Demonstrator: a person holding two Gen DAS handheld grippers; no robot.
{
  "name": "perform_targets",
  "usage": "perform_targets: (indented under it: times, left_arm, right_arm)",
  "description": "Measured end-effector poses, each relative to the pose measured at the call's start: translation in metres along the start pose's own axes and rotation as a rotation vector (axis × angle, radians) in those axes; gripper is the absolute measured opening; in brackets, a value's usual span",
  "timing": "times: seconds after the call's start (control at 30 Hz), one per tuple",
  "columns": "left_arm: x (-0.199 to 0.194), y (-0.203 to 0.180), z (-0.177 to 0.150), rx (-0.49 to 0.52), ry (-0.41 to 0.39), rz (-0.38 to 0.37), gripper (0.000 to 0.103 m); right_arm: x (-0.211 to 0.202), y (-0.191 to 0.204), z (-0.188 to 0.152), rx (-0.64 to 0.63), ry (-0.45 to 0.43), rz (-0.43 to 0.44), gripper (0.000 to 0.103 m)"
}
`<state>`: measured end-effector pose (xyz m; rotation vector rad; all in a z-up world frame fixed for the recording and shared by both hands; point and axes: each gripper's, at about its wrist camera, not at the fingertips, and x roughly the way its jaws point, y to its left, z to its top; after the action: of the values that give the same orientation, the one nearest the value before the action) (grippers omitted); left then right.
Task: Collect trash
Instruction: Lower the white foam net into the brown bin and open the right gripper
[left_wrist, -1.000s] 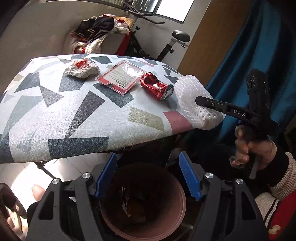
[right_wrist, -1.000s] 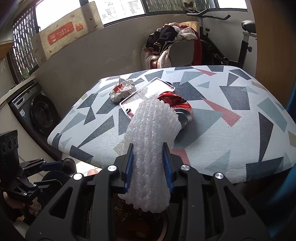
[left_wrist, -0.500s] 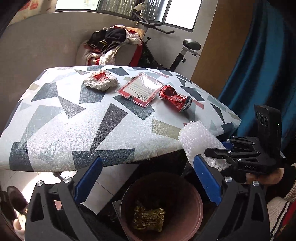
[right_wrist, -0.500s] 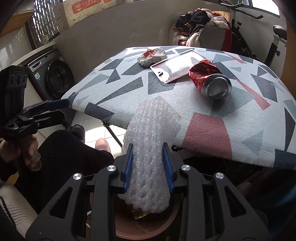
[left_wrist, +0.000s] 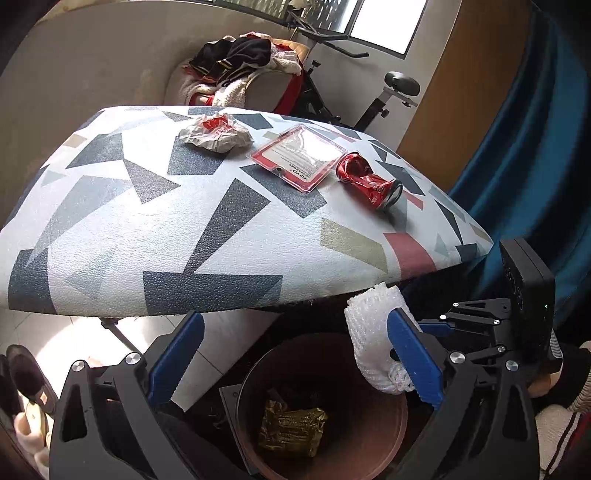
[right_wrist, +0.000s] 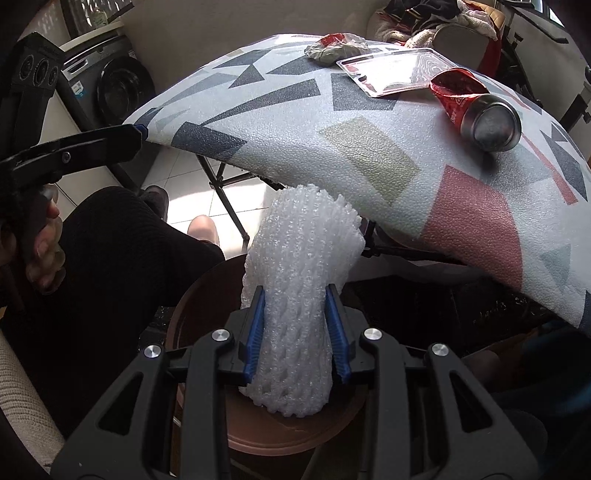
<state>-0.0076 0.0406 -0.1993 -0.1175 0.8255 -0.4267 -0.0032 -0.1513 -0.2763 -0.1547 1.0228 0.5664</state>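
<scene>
My right gripper (right_wrist: 295, 325) is shut on a white foam net sleeve (right_wrist: 301, 273) and holds it just above the brown trash bin (right_wrist: 199, 295). In the left wrist view the sleeve (left_wrist: 373, 339) hangs over the bin's rim (left_wrist: 388, 439), which has a gold wrapper (left_wrist: 291, 428) inside. My left gripper (left_wrist: 295, 362) is open and empty above the bin. On the patterned table (left_wrist: 147, 221) lie a crushed red can (left_wrist: 369, 181), a clear blister pack (left_wrist: 301, 157) and a crumpled paper wad (left_wrist: 216, 133).
The table's front edge overhangs the bin. Folding table legs (right_wrist: 229, 184) stand behind it. A washing machine (right_wrist: 110, 85) is at the left, an exercise bike (left_wrist: 369, 92) and clothes pile (left_wrist: 240, 62) behind the table, a blue curtain (left_wrist: 535, 147) at the right.
My right gripper has carried the foam sleeve off the table edge and down to just over the bin. The left gripper has pulled back and up, still open.
</scene>
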Motion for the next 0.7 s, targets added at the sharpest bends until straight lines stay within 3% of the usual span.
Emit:
perform_targets:
  times: [0.07,0.17,0.23,0.27,0.4,0.7]
  left_arm:
    - [0.001,0.001,0.000,-0.004,0.002,0.000,0.097]
    - [0.001,0.002,0.000,-0.014,0.001,0.001,0.097]
    - [0.001,0.003,0.000,-0.019,0.000,-0.001,0.097]
    - [0.000,0.003,0.000,-0.021,-0.001,0.000,0.097]
    - [0.000,0.004,-0.001,-0.024,0.002,0.003,0.097]
    - [0.003,0.003,-0.001,-0.026,0.010,0.013,0.097]
  right_arm:
    - [0.003,0.000,-0.001,-0.001,0.016,-0.004,0.036]
    - [0.006,0.000,-0.001,-0.001,0.034,-0.014,0.049]
    - [0.006,0.001,-0.001,-0.004,0.035,-0.026,0.082]
    - [0.005,0.002,-0.001,-0.007,0.031,-0.030,0.085]
    - [0.006,0.001,-0.001,-0.003,0.030,-0.055,0.095]
    - [0.004,-0.013,0.000,0.057,0.018,-0.078,0.096]
